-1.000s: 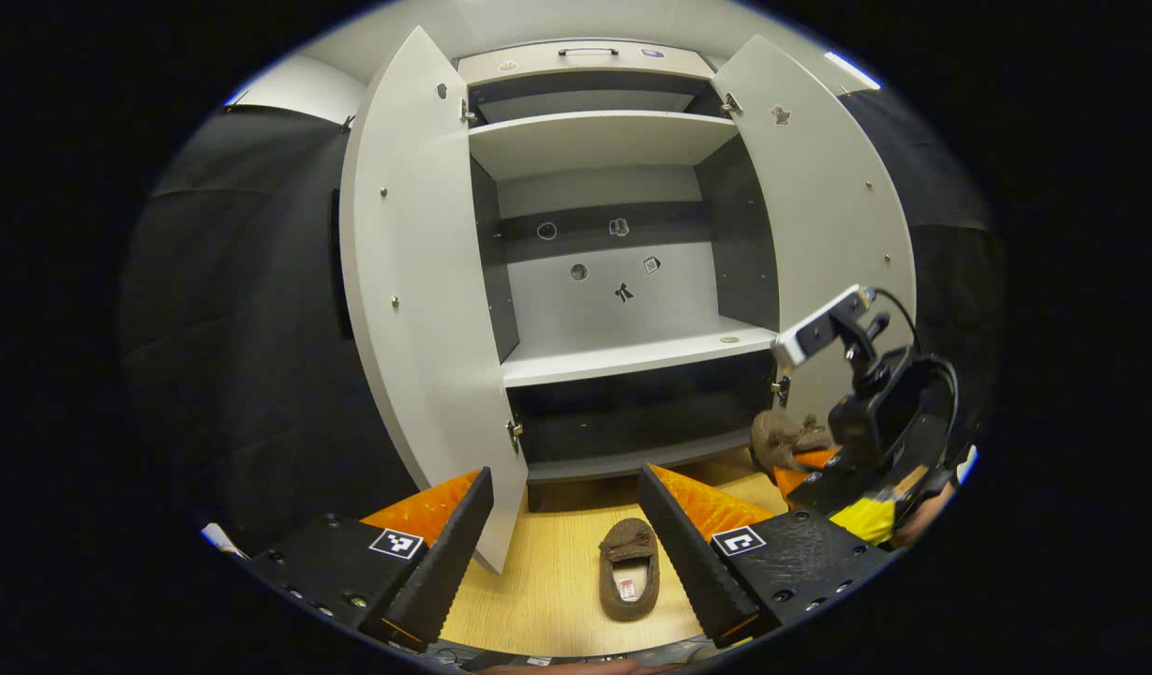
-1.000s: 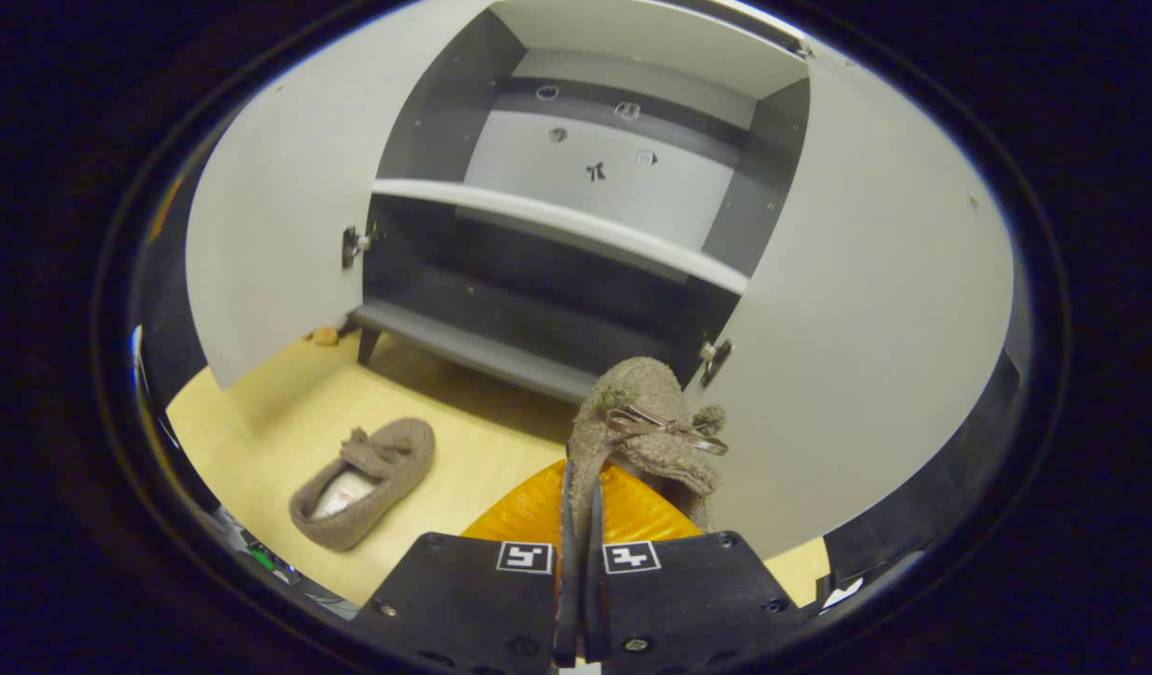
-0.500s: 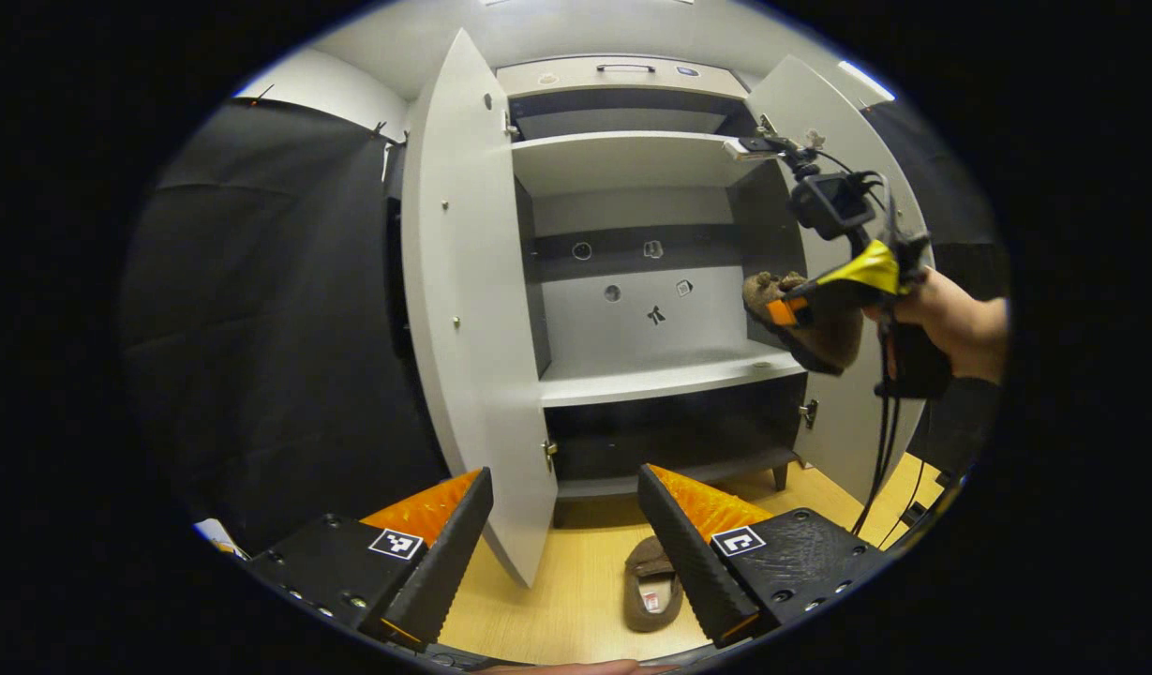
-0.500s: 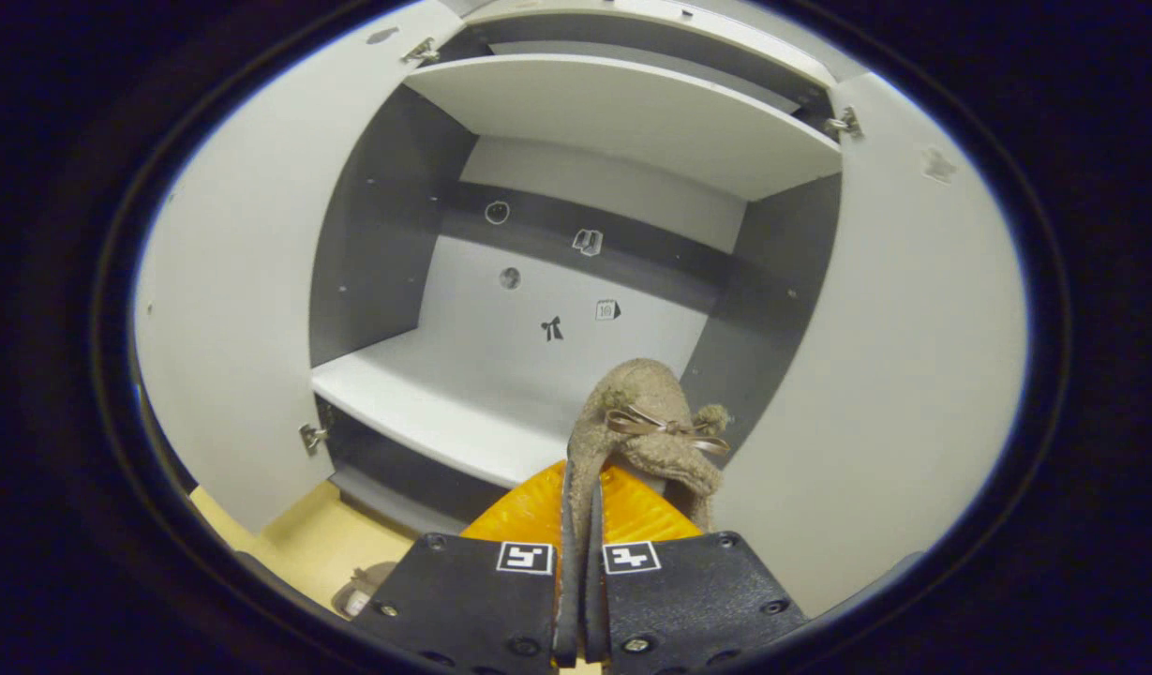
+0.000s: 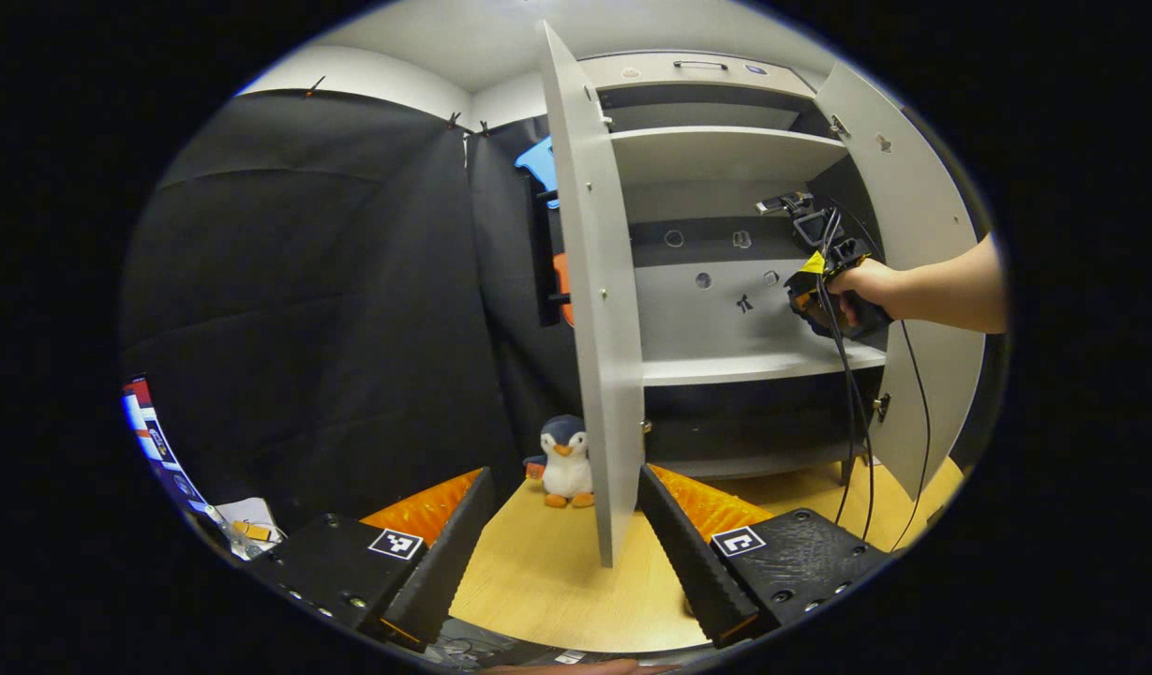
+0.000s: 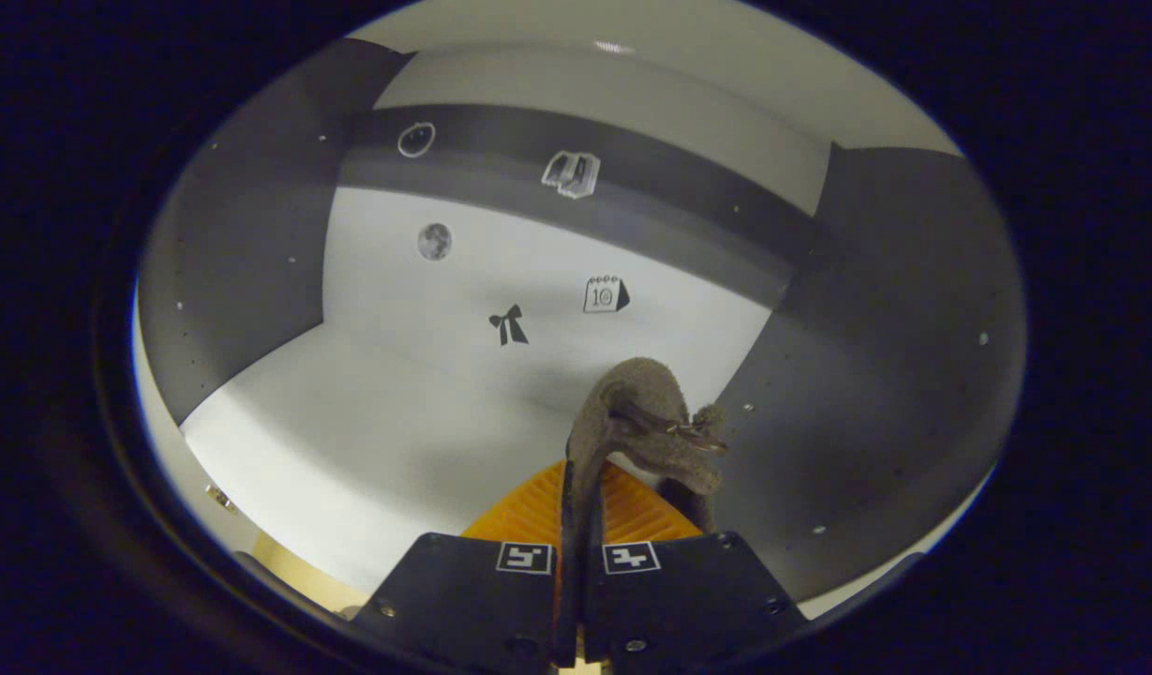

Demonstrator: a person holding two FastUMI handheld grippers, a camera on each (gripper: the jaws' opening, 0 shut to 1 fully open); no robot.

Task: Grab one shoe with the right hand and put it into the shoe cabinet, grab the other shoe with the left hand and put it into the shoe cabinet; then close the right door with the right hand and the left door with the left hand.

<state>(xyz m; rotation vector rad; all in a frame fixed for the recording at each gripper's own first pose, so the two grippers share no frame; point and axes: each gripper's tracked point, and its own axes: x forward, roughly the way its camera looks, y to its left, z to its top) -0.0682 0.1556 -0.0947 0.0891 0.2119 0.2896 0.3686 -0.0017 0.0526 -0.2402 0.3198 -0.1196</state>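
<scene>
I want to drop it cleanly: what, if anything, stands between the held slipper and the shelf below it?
Nothing visible. The right gripper holds the slipper inside the cabinet, and the white shelf under it lies bare.

1. A calendar-page sticker [image 6: 605,294] on the pale back panel [image 6: 426,300] of the shoe cabinet carries the number 10, legible in the right gripper view.
2. Beside it on the same panel are wordless pictograms: a black bow sticker [image 6: 508,325], a round moon-like sticker [image 6: 434,241], and, on the dark band above, a ring sticker [image 6: 416,139] and an open-book sticker [image 6: 572,173].
3. Square black-and-white coded markers sit on the gripper bodies: two on the right gripper [image 6: 577,525], one on each half of the left gripper [image 5: 566,525]. They bear patterns, not letters.
4. No brand name can be read.
</scene>
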